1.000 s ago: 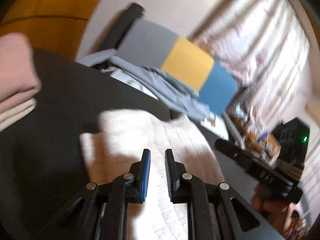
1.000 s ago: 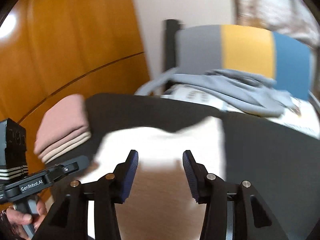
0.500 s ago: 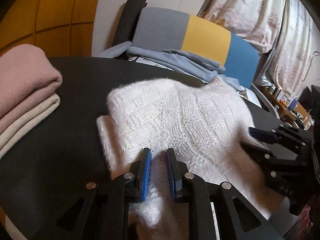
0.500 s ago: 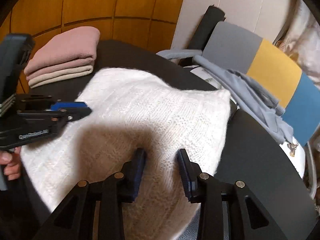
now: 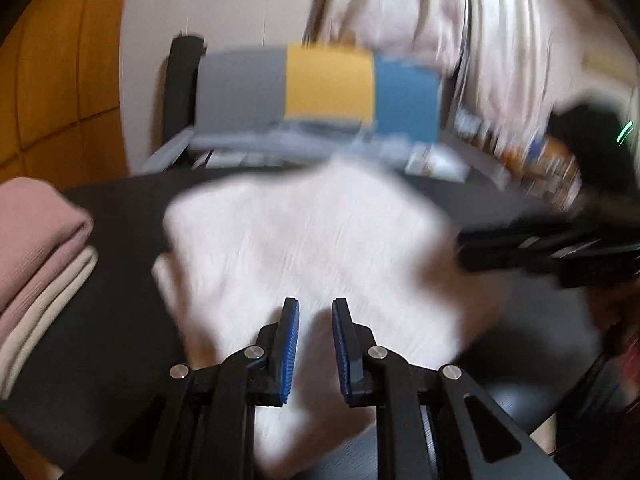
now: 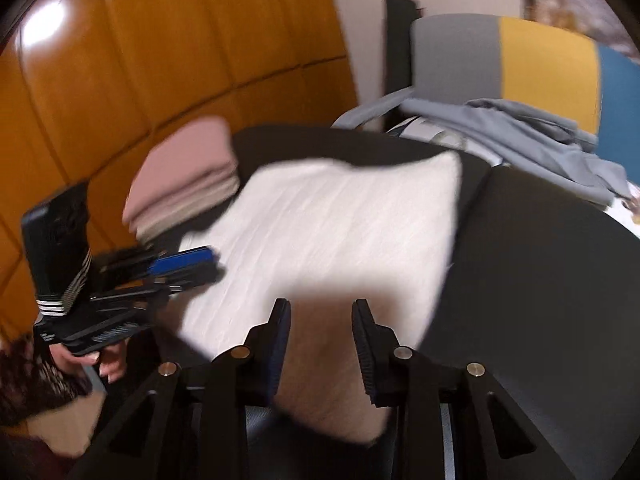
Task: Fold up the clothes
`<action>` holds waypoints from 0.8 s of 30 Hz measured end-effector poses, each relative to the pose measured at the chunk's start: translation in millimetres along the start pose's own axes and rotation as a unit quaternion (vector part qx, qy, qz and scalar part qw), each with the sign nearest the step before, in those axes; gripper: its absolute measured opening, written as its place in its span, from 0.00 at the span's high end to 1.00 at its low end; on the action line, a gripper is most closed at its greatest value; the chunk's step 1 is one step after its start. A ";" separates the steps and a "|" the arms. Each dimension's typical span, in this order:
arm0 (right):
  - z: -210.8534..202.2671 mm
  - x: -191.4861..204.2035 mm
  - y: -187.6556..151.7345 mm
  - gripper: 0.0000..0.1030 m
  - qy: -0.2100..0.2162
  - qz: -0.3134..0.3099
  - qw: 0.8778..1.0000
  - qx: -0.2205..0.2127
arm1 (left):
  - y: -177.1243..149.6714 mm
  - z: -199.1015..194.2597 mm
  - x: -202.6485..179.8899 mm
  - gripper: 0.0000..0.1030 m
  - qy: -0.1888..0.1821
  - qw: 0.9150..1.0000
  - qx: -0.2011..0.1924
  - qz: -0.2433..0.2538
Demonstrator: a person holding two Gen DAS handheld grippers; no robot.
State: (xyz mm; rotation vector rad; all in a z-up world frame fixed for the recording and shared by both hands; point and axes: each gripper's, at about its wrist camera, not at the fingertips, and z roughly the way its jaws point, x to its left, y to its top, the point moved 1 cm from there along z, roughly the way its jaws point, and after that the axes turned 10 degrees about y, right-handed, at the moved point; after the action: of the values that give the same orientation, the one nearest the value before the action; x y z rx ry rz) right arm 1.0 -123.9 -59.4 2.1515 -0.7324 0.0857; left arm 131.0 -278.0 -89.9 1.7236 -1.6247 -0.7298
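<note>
— What do you have in the left wrist view?

— I see the left gripper [image 5: 314, 312] low over the near edge of the white knitted sweater [image 5: 304, 248], which lies folded on the black table [image 5: 100, 312]. Its jaws stand only a little apart. The picture is blurred, so I cannot tell if the pads pinch the fabric. At the left edge is a stack of folded clothes [image 5: 36, 248], pink on top. The right gripper [image 5: 532, 248] comes in from the right, at the sweater's right side.

— And the right wrist view?

— Here my right gripper [image 6: 320, 312] is over the near part of the sweater [image 6: 340, 224]. Its jaws are closing, with white fabric between them, but the pads are not pressing it yet. The left gripper [image 6: 184, 264] is at the sweater's left edge. The stack [image 6: 184, 172] is far left, and a blue-grey garment [image 6: 520, 128] lies on the striped chair [image 6: 520, 56] behind the table.
</note>
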 end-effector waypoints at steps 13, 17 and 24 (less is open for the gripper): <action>-14.6 -13.9 -21.4 0.46 0.040 0.068 0.997 -0.025 | -13.2 -11.6 88.3 0.79 -0.112 0.959 0.039 -0.258; -36.2 -45.9 -13.3 0.40 0.031 0.129 0.989 -0.062 | -3.7 15.5 125.7 0.70 -0.121 0.929 0.072 -0.344; -18.4 -82.7 3.0 0.31 0.038 0.188 0.981 -0.029 | 4.4 60.9 152.0 0.65 -0.115 0.913 0.156 -0.358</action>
State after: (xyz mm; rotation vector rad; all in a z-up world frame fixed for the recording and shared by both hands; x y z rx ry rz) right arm -65.6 -72.6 -70.6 1.9189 -1.0759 0.3388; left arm 93.0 -434.6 -119.4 2.6028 -1.2733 -1.0828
